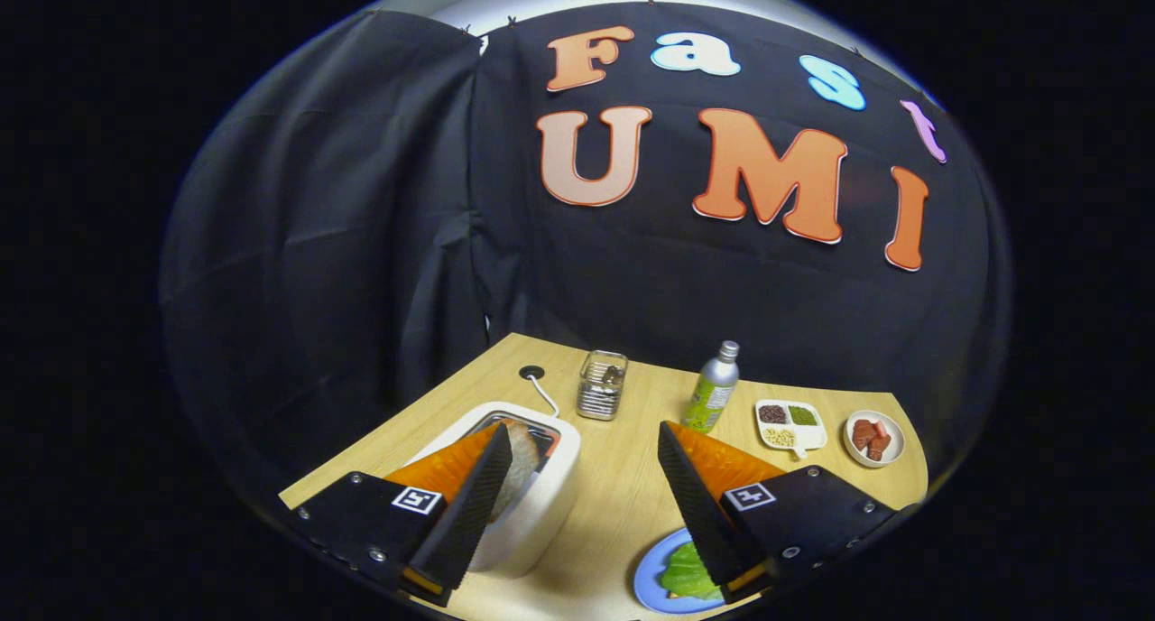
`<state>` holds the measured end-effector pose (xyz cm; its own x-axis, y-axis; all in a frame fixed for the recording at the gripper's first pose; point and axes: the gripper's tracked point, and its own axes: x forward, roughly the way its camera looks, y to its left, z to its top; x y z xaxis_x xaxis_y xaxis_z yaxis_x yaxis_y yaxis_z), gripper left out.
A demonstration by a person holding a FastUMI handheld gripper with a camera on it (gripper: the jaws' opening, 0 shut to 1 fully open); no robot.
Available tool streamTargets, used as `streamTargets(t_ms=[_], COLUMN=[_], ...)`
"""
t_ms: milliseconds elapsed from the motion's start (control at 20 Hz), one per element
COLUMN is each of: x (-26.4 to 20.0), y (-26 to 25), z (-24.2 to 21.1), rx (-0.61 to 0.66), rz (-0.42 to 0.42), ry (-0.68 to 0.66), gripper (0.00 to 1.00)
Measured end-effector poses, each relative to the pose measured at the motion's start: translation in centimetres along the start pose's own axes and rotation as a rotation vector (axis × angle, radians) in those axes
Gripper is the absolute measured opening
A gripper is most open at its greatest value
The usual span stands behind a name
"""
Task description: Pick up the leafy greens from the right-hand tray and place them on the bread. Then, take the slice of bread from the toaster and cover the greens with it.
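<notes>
My gripper (585, 431) is open, its fingers spread wide with nothing between them, held above the wooden table (614, 495). A white toaster (541, 504) stands by the left finger, and a slice of bread (525, 458) sticks up out of its slot just behind that fingertip. Leafy greens (684, 574) lie on a blue plate (648, 578) close under the right finger, which hides part of them. What is beneath the greens cannot be made out.
Beyond the fingers stand a metal mesh holder (602, 384) and a silver-capped bottle (713, 388). Further right are a white divided dish (790, 422) of seeds and a small plate (873, 437) of reddish-brown pieces. The toaster's cord runs to a hole (531, 373).
</notes>
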<state>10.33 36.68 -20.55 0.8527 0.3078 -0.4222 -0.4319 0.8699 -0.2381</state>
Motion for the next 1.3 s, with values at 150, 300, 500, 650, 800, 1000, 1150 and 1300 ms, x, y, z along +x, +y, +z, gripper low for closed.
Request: streamTargets(t_ms=[150, 300, 500, 650, 800, 1000, 1150, 1300], x=[0.9, 1.7, 2.6, 3.1, 3.6, 3.9, 3.7, 3.5], y=[2.0, 3.8, 4.9, 5.6, 6.2, 6.7, 5.8, 5.2], z=[-0.4, -1.5, -2.7, -3.5, -4.3, -4.8, -4.4, -3.9], rx=[-0.027, -0.043, -0.061, -0.079, -0.099, -0.103, -0.084, -0.043], rz=[0.02, 0.046, 0.049, 0.053, 0.068, 0.069, 0.043, 0.044], ry=[0.006, 0.033, 0.062, 0.081, 0.108, 0.113, 0.111, 0.106], gripper=[0.98, 0.98, 0.96, 0.84, 0.69, 0.36, 0.15, 0.08])
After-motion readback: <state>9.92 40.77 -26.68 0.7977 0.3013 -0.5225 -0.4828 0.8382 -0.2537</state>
